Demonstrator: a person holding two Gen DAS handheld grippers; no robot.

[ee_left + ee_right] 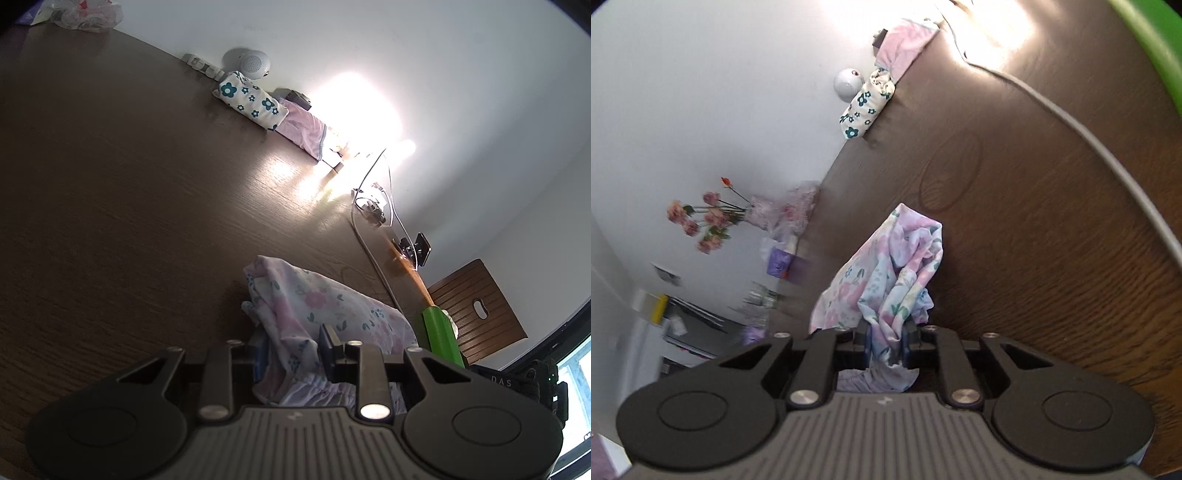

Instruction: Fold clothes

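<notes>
A pastel floral garment [314, 306] with pink and blue flowers is bunched up over the dark wooden table [110, 184]. My left gripper [295, 354] is shut on the garment's gathered waistband edge. My right gripper [884, 343] is shut on another part of the same floral garment [890, 266], which rises crumpled from the jaws. The green side of the other gripper [439, 332] shows at the right of the left wrist view.
Two folded clothes lie by the wall: a white one with teal flowers [251, 99] and a lilac one [303, 129]. A grey cable [1089, 125] crosses the table. A round white speaker [249, 62], a wooden chair [476, 306] and a flower vase [757, 210] stand around.
</notes>
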